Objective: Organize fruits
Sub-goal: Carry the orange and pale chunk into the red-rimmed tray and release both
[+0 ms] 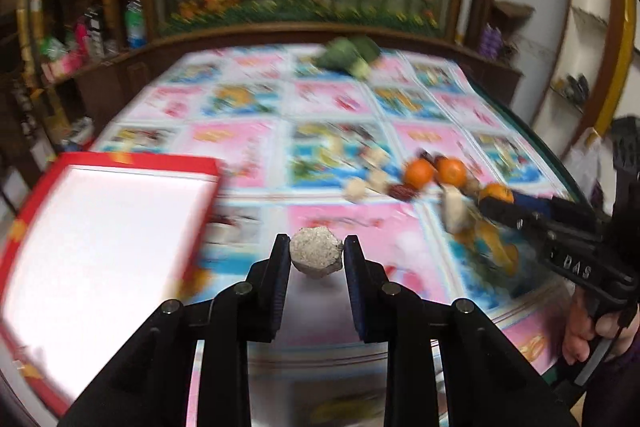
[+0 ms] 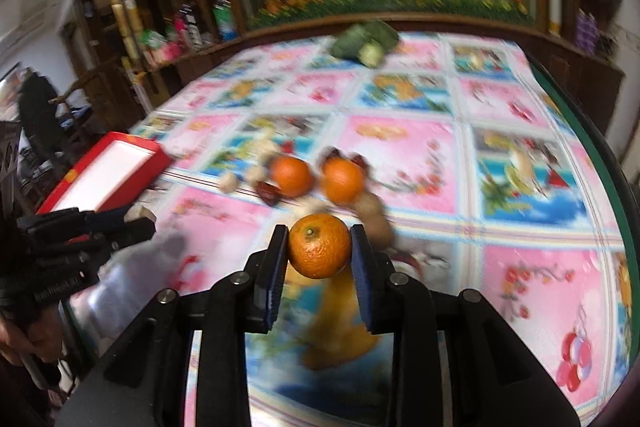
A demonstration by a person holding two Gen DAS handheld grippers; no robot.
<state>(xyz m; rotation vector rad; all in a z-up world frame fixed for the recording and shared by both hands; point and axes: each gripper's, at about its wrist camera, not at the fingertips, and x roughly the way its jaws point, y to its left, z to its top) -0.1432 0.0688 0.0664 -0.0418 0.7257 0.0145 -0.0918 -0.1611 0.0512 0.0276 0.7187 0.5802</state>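
Note:
My left gripper [image 1: 316,253] is shut on a pale, rough, faceted nut-like lump [image 1: 315,255], held above the tablecloth. To its left lies a red box [image 1: 120,163] with a white inside. My right gripper [image 2: 319,250] is shut on an orange [image 2: 319,246], lifted a little off the cloth. Two more oranges [image 2: 291,175] [image 2: 343,180] lie just beyond it among small pale lumps and dark red dried fruits [image 2: 269,193]. In the left wrist view the right gripper [image 1: 496,203] reaches in from the right with its orange [image 1: 496,193] beside the other two oranges [image 1: 418,172].
A pink and blue patterned cloth [image 2: 400,147] covers the table, with a green rim [image 2: 592,139] along its right side. A green vegetable [image 2: 366,41] lies at the far edge. Behind stand a wooden cabinet, a flower picture and shelves of bottles [image 1: 134,23].

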